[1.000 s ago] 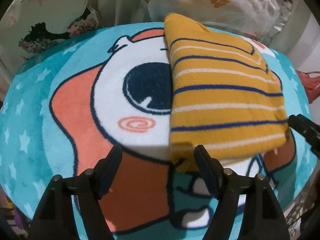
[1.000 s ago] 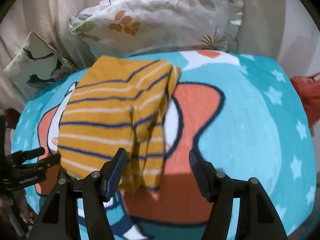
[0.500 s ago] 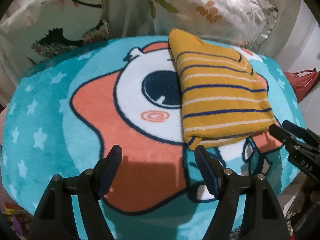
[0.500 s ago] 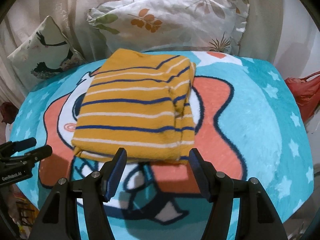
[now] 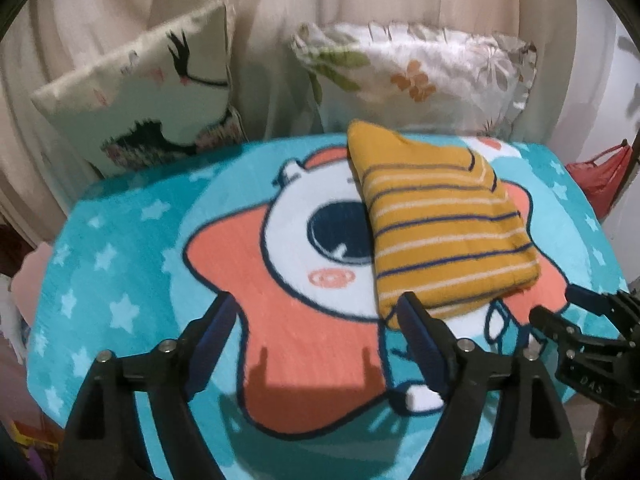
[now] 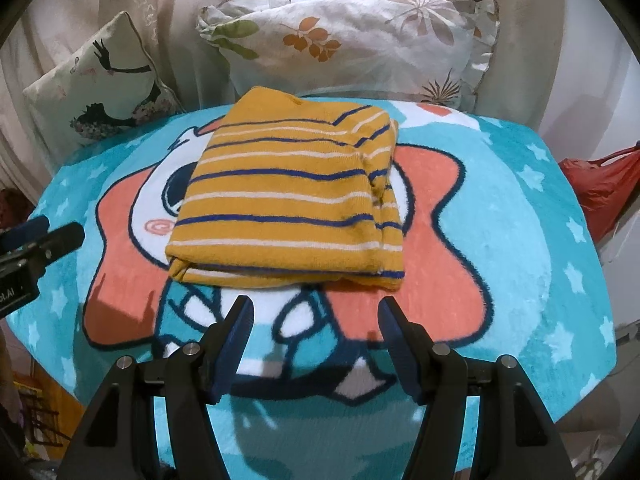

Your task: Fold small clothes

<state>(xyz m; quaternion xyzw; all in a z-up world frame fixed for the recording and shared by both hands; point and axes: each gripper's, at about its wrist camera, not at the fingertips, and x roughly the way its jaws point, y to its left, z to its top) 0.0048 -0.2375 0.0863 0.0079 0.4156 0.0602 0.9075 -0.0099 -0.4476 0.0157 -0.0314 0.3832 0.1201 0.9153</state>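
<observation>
Teal cartoon blanket (image 6: 500, 216) covered tabletop. Folded mustard striped garment (image 6: 288, 200) lay on blanket's middle. Right tool (image 6: 316, 344) just in front of garment, spread wide, empty. Left tool (image 5: 316, 340) at garment's near-left corner, jaws just widened, nothing between.

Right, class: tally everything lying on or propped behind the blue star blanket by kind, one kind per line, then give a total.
Folded striped garment: 1
Cushions, bird-print and leaf-print: 2
Red bag at the right edge: 1
Total: 4
</observation>
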